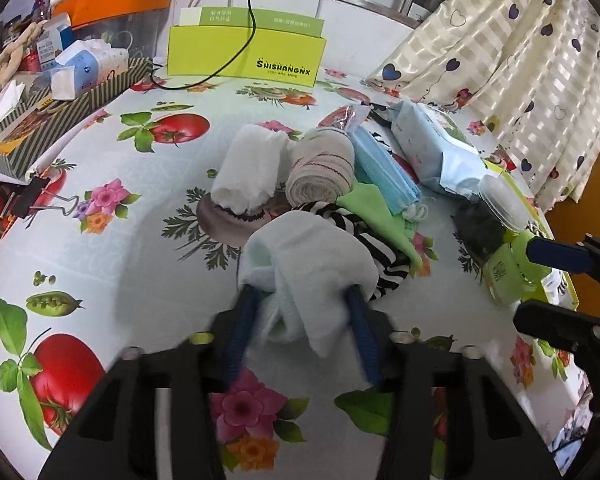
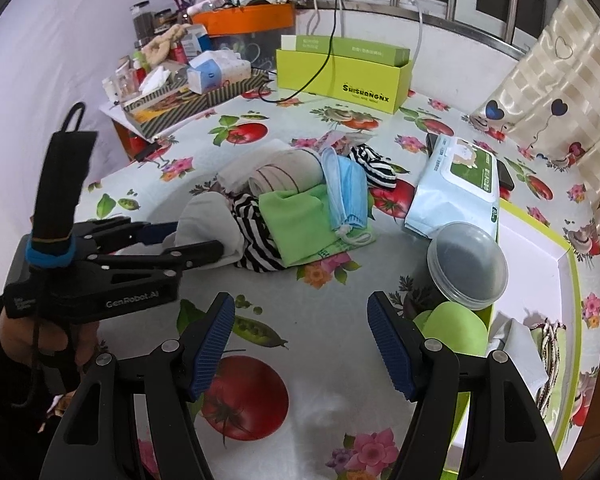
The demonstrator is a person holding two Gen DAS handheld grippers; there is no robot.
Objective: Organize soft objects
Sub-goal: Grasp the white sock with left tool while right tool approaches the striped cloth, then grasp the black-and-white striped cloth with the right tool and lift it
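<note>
A pile of soft things lies mid-table: a white rolled towel (image 1: 246, 168), a beige striped roll (image 1: 320, 170), a blue face mask (image 1: 386, 172), a green cloth (image 1: 374, 210) and a zebra-striped cloth (image 1: 376, 246). My left gripper (image 1: 304, 298) is shut on a white cloth (image 1: 312, 248) at the pile's near edge; it shows in the right wrist view (image 2: 198, 250) with the white cloth (image 2: 210, 220). My right gripper (image 2: 300, 340) is open and empty above bare tablecloth, near the pile (image 2: 296, 216).
A wet-wipes pack (image 2: 456, 184), a lidded plastic container (image 2: 466, 266) and a green-rimmed white box (image 2: 540, 248) stand on the right. A lime box (image 1: 246, 54) stands at the back. A cluttered striped tray (image 1: 64, 108) sits at the back left. A curtain (image 1: 520, 60) hangs at the right.
</note>
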